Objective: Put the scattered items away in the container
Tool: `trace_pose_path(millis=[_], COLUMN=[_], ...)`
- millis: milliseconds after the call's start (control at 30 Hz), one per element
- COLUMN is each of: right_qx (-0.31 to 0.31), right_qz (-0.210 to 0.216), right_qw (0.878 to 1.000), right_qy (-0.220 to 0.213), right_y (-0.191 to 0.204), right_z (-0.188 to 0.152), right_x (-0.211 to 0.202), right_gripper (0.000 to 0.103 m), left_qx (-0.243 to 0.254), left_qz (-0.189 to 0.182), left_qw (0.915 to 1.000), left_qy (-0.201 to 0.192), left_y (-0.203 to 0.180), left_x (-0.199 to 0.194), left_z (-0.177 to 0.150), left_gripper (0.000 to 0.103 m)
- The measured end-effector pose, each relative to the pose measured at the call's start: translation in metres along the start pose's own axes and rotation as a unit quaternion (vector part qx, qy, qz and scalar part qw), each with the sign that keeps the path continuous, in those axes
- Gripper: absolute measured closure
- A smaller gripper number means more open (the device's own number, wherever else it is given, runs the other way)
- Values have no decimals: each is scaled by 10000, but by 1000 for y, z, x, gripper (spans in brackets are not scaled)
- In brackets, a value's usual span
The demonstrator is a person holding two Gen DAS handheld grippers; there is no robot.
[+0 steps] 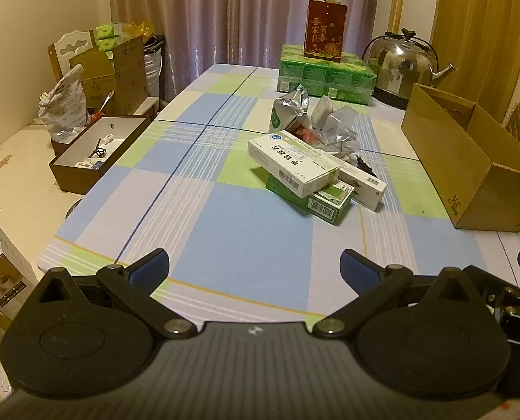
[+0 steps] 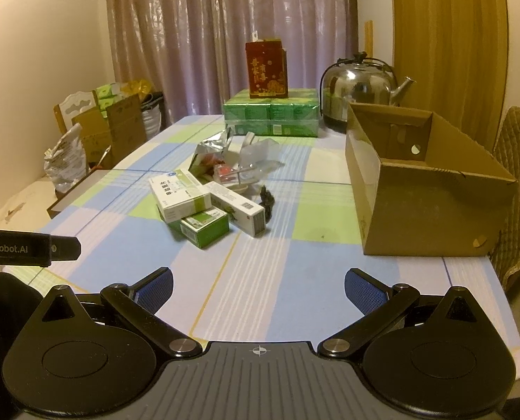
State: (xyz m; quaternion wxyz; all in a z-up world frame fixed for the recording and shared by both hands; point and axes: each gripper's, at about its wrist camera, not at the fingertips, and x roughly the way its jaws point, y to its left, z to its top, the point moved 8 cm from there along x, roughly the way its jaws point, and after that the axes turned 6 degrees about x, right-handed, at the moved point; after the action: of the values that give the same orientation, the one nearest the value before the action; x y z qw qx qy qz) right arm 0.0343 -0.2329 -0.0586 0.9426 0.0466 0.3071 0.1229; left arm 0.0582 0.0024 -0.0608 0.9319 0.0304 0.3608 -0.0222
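cardboard box (image 2: 431, 206) sits right of scattered medicine boxes (image 2: 203, 206); both jaws spread.

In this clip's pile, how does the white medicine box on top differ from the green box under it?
The white medicine box is longer and flatter, mostly white with a pale green band; the green box is shorter and mostly green with a white label. The white medicine box lies on top, overhanging; the green box rests on the tablecloth, partly covered. Both lie flat, closed, ungripped.

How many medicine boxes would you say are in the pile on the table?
3: a white box on top, a green box beneath it, a long white box to their right. The bags behind may hide others.
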Motion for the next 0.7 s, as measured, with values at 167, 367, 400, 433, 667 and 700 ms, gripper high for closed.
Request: trace_pose_path(millis=[167, 367, 400, 433, 667, 700], right_qx=[35, 68, 74, 80, -11, -91], right_qz=[18, 23, 22, 22, 147, 179], right_qw=[10000, 9999, 9999, 9999, 9999, 9998], right_qy=[31, 81, 89, 98, 61, -4], right_y=[-3, -6, -7, -6, -5, -4], right_z=[0, -3, -3, -3, -2, 0], right_x=[1, 2, 2, 3, 3, 2], right_gripper=[2, 2, 2, 2, 2, 2], left_qx=[20, 44, 47, 48, 32, 21], left_qz=[0, -20, -26, -31, -82, -114], left_qw=[10000, 10000, 10000, 9999, 9999, 9999], left_qy=[27, 70, 76, 82, 92, 81], left_y=[-1, -5, -6, -6, -7, -7], left_x=[1, 3, 3, 4, 6, 7], left_z=[0, -2, -2, -2, -3, -3], left_gripper=[1, 1, 1, 1, 1, 1])
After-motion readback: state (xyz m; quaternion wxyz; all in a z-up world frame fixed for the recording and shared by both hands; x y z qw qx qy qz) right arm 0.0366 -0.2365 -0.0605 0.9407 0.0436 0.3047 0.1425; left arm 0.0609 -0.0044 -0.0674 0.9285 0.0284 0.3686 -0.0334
